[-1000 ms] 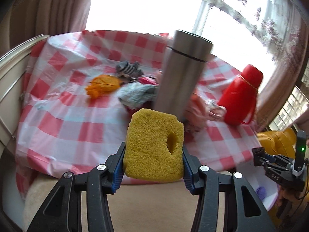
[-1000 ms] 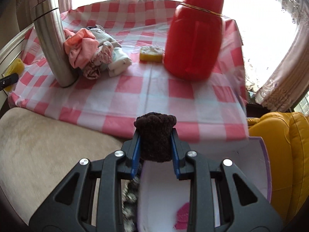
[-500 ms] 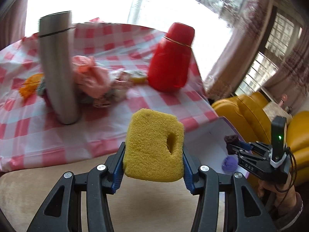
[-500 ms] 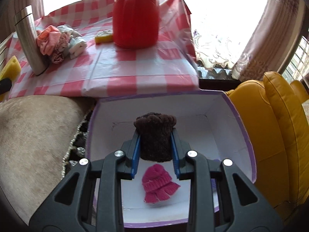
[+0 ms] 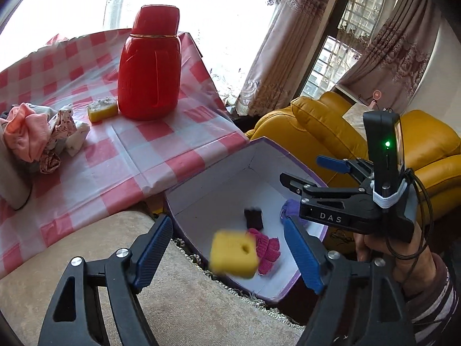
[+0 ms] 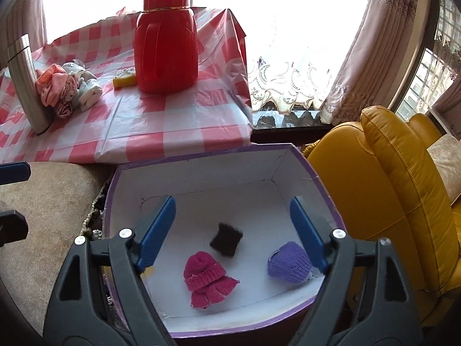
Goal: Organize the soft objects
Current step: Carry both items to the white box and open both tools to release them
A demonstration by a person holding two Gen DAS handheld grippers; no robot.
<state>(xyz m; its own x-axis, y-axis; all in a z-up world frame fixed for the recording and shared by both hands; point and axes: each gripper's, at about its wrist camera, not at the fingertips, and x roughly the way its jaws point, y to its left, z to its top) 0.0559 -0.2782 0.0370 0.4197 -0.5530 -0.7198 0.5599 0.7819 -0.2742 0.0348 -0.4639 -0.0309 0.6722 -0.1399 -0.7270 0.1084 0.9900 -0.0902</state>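
Observation:
A white box with a purple rim [image 6: 201, 155] stands below both grippers. My left gripper [image 5: 227, 222] is opening, and the yellow sponge [image 5: 233, 253] is blurred and loose between its fingers, touching neither pad, over the box's near rim. My right gripper [image 6: 232, 201] is opening too, with nothing in its grip. Beneath it the dark brown knit piece [image 6: 226, 239] lies free on the box floor. A pink knit hat [image 6: 206, 276] and a purple knit piece [image 6: 289, 262] also lie in the box. In the left wrist view a hand holds my right gripper [image 5: 301, 168] over the box's far side.
On the red-checked tablecloth [image 5: 161, 150] behind the box stand a red thermos [image 5: 149, 63] and a steel flask [image 6: 26, 80], with a heap of cloths [image 5: 37, 135] and a small yellow sponge [image 5: 102, 109]. A yellow armchair [image 6: 389, 187] flanks the box; a beige cushion [image 5: 144, 302] lies in front.
Both grippers have opened. The yellow sponge has left the left gripper and the brown knit piece has dropped from the right one into the box. The left gripper swung right over the box.

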